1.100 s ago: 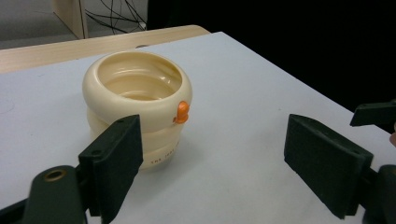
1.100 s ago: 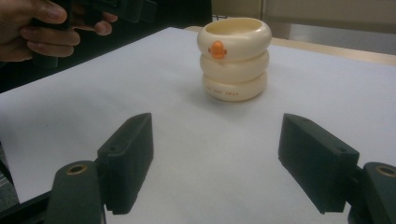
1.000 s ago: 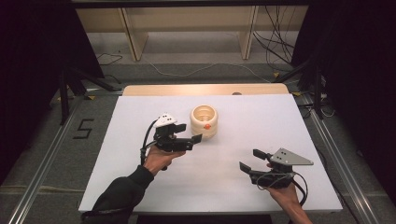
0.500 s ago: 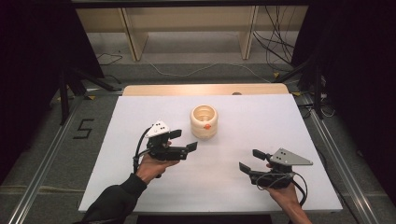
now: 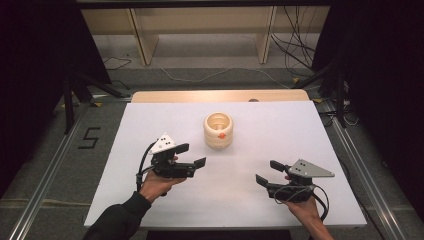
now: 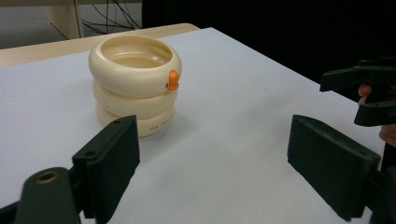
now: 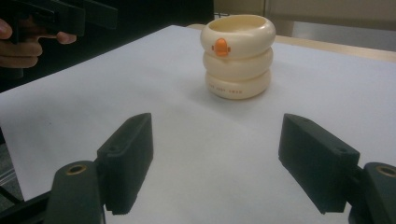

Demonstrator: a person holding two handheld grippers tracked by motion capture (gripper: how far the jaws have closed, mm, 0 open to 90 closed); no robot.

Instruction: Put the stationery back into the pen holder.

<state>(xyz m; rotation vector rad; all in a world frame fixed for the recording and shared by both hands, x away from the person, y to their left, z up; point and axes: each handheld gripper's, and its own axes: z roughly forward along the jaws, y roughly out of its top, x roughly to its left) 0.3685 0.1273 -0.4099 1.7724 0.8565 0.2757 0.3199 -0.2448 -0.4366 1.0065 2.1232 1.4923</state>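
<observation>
A cream ribbed cup [image 5: 218, 130] with a small orange knob on its side stands upright near the middle of the white table; it appears again in the left gripper view [image 6: 135, 84] and the right gripper view [image 7: 238, 56]. My left gripper [image 5: 191, 155] is held above the table to the cup's front left, jaws open and empty. My right gripper [image 5: 269, 172] hovers at the front right, also open with nothing between its jaws. Both point towards the cup from a distance.
The white table top [image 5: 280, 130] ends in a wooden strip [image 5: 220, 96] at the back. Beyond it stand wooden shelf legs [image 5: 142, 40] and loose cables on the floor [image 5: 295, 45]. Metal rails [image 5: 45, 175] run along both sides.
My left gripper has drawn back from beside the cup towards the front left of the table. The right gripper has stayed where it was.
</observation>
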